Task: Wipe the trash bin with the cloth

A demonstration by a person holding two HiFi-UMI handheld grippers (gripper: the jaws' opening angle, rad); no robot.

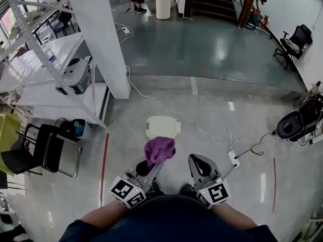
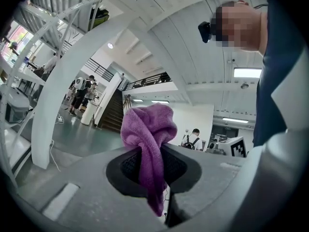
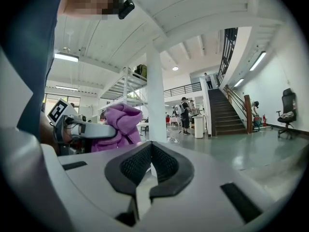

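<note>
The left gripper [image 2: 153, 151] is clamped on the purple cloth [image 2: 147, 129], which runs lengthwise along the jaws. Its bunched end sticks out past the tips and a thin tail trails back between the pads. The right gripper [image 3: 151, 151], just beside it, has its jaws together on nothing. Both forearms are held close to the body, with the grippers pointing forward. The white trash bin [image 1: 162, 127] stands on the floor just ahead of the cloth, lid down.

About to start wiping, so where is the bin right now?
Head view: the bin sits on the floor at centre, just beyond the cloth, to the right of the white column, with a white cable running past it.
</note>
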